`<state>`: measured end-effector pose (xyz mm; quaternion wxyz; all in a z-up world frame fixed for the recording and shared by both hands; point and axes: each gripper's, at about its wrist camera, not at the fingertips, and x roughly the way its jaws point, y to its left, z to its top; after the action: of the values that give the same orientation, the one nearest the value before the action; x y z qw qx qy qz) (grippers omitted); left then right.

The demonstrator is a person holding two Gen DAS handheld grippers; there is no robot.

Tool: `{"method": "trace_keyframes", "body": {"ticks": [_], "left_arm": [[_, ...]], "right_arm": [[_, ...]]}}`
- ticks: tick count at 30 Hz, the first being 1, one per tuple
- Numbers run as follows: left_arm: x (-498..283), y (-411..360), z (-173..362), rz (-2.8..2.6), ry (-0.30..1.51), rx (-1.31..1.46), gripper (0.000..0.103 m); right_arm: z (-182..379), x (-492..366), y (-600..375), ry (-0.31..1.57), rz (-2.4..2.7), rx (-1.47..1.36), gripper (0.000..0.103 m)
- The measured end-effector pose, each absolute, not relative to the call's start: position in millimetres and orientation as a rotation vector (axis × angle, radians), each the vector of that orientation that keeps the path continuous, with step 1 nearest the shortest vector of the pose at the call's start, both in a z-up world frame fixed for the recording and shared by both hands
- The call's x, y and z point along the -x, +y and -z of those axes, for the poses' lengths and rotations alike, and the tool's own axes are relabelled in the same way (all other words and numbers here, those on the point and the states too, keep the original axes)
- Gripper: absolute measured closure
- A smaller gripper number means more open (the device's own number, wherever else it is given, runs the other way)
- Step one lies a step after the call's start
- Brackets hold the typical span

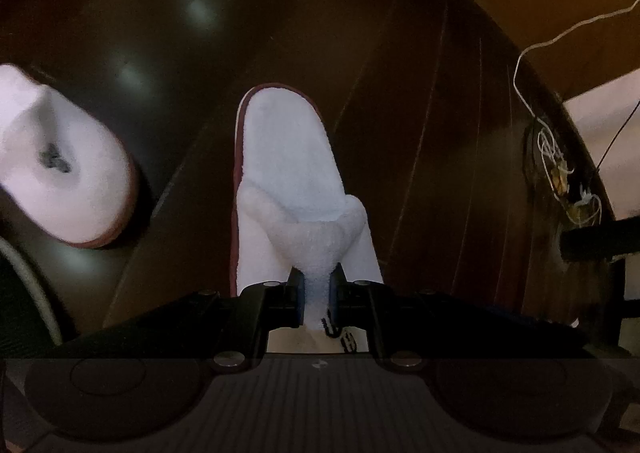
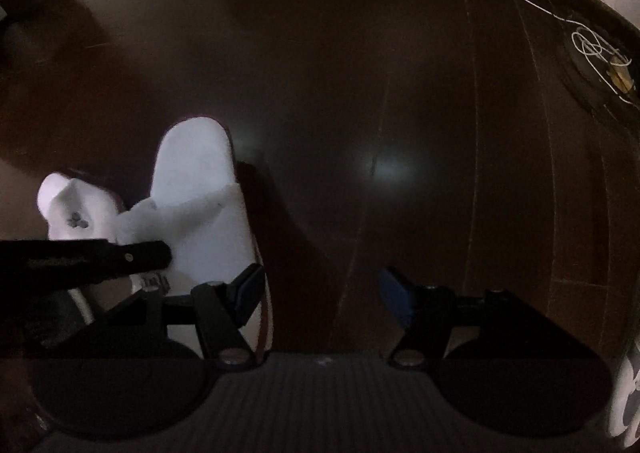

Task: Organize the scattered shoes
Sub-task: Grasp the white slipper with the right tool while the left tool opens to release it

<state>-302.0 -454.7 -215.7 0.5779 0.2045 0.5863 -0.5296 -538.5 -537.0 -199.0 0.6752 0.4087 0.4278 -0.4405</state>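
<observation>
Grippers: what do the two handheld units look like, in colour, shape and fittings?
Both grippers, left and right, are matte black with angular linkage arms, silver round fasteners and a ribbed dark base flanked by two round housings. The fingers carry blue pads. No cables or sleeves show.

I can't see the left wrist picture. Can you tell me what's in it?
The left gripper is pinching the fluffy strap of a white slipper over a dark wooden floor. Another white slipper lies to its left, and white cords are tangled at the right.
</observation>
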Motion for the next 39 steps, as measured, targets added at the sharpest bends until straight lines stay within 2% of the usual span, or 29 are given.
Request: {"method": "trace_keyframes", "body": {"ticks": [6, 14, 17, 19, 20, 22, 24, 26, 28, 39], "left_arm": [[308.2, -466.5, 240.4, 1.225, 1.38, -0.516, 0.087], [316.6, -462.8, 275.5, 1.191, 1.404, -0.56, 0.078], [317.8, -457.9, 277.2, 1.203, 1.401, -0.553, 0.067], [315.6, -453.3, 275.1, 1.2, 1.405, -0.537, 0.056], [312.5, -449.0, 272.1, 1.206, 1.408, -0.519, 0.054], [308.5, -443.2, 267.8, 1.211, 1.405, -0.498, 0.041], [301.7, -431.1, 257.4, 1.211, 1.398, -0.473, 0.035], [295.1, -419.8, 249.6, 1.201, 1.38, -0.47, 0.033], [289.8, -412.7, 247.3, 1.176, 1.364, -0.481, 0.027], [259.3, -394.9, 270.5, 1.05, 1.342, -0.582, 0.02]], "right_arm": [[211.6, 537.5, -553.9, 0.969, 0.974, -0.911, 0.036], [221.2, 526.1, -565.5, 0.987, 0.944, -0.894, 0.036], [226.1, 531.3, -557.8, 0.988, 0.943, -0.898, 0.036], [220.5, 539.4, -555.8, 0.989, 0.941, -0.896, 0.036], [217.7, 543.5, -554.8, 0.989, 0.939, -0.895, 0.036], [217.9, 537.9, -553.2, 0.99, 0.927, -0.889, 0.036], [219.3, 529.6, -551.4, 0.99, 0.908, -0.883, 0.036], [219.7, 523.4, -548.5, 0.993, 0.882, -0.876, 0.036], [220.9, 516.7, -544.9, 0.995, 0.859, -0.866, 0.035], [251.9, 478.3, -524.4, 1.057, 0.777, -0.788, 0.026]]}}
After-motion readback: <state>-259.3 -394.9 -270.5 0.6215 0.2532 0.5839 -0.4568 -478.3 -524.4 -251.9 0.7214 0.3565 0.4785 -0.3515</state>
